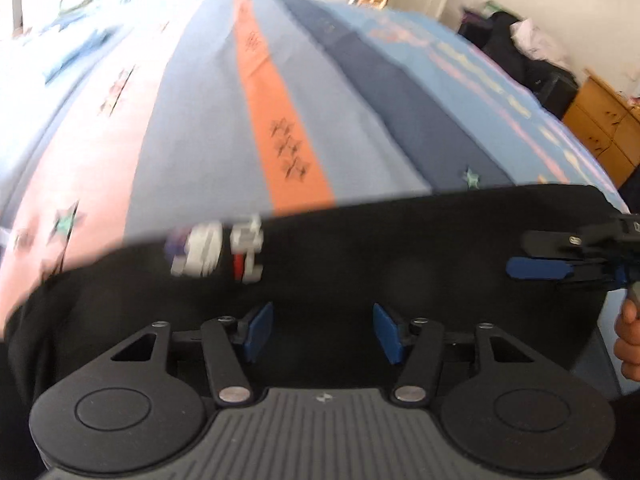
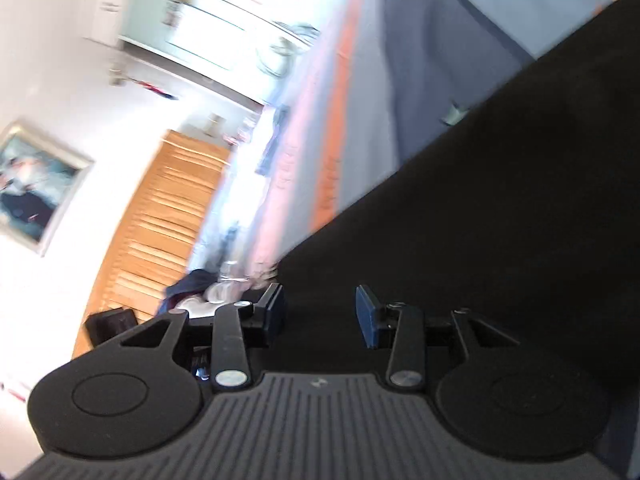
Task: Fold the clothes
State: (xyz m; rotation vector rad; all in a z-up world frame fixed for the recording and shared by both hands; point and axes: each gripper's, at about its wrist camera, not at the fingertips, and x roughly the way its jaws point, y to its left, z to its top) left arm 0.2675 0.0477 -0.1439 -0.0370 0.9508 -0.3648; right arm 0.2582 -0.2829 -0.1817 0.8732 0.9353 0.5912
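Black garment (image 1: 400, 248) on striped bed (image 1: 200, 120), both grippers (blurred) open

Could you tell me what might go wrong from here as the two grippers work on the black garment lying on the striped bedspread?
1. Both views are motion-blurred, so a pinch on the black garment could land off its edge.
2. The left gripper and right gripper are open over dark cloth; closing could gather several layers or the striped bedspread beneath.
3. The right gripper sits near the garment's corner, so a shallow bite might slip when lifted.
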